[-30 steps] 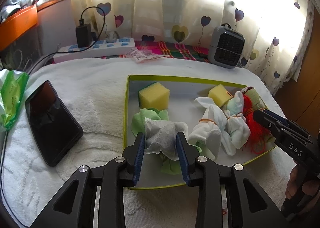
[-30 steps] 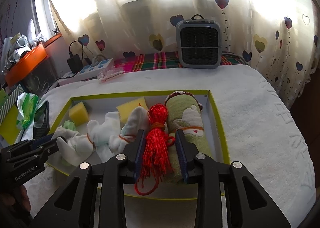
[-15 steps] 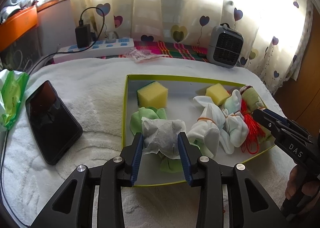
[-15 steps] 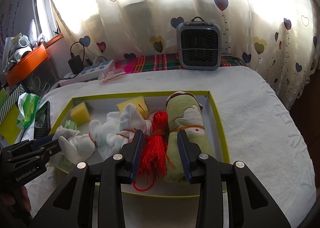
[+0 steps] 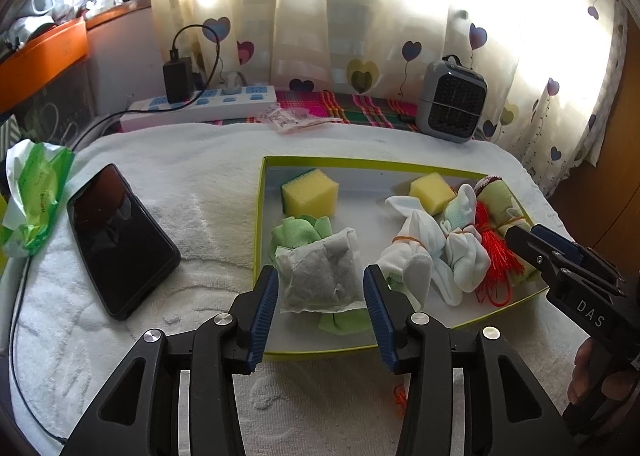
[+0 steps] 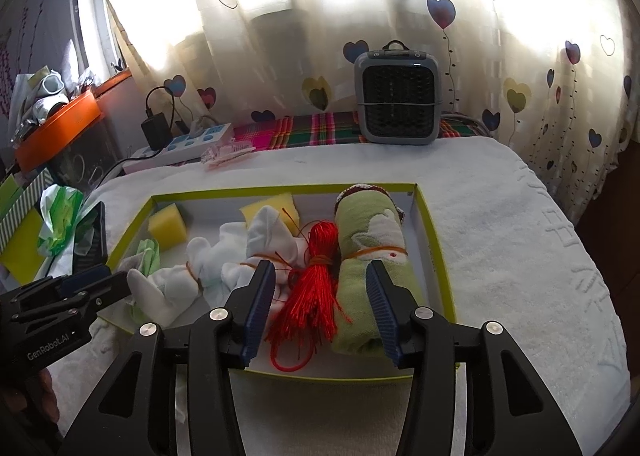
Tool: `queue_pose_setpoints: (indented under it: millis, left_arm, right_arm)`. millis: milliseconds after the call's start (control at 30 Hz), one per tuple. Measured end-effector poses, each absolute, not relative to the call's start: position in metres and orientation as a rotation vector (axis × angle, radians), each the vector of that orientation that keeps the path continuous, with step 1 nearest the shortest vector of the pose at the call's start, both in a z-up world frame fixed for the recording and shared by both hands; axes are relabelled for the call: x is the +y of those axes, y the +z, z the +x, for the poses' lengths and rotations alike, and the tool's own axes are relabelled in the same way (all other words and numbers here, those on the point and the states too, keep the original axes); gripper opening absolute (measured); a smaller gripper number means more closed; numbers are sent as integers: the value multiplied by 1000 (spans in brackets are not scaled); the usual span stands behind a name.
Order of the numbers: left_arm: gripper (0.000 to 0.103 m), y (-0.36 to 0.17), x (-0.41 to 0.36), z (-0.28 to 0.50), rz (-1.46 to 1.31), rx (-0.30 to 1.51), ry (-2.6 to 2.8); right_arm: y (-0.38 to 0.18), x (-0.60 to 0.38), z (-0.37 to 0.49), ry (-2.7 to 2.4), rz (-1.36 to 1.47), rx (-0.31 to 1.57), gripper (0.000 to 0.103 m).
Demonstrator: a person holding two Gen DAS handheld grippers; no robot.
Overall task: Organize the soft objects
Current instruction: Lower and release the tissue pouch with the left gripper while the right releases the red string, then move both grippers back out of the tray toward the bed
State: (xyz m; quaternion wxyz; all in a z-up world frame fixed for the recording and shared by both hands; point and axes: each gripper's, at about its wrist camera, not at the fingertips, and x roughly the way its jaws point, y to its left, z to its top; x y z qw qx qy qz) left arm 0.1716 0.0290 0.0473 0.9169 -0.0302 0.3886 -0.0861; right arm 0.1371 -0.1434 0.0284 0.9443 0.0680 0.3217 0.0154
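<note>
We are finding both tongs gaping and holding nothing: the left gripper [image 5: 320, 296] is straddling the grey sachet [image 5: 320, 274] in the tray [image 5: 259, 216]; it looks light and crushable, best pinched mid-body. The right gripper [image 6: 320, 308] is flanking the red tassel [image 6: 310, 296].

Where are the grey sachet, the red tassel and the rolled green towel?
grey sachet [image 5: 320, 270]: left wrist view, middle of pouch.
red tassel [image 6: 314, 288]: right wrist view, strands below the band.
rolled green towel [image 6: 370, 234]: right wrist view, upper roll.
</note>
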Motion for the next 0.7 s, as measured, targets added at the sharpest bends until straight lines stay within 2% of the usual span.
queue_pose_setpoints:
  millis: [700]
  left_arm:
    - [43, 56, 32, 137, -83, 780, -180]
  right_arm:
    - [33, -133, 104, 60, 136, 636, 49]
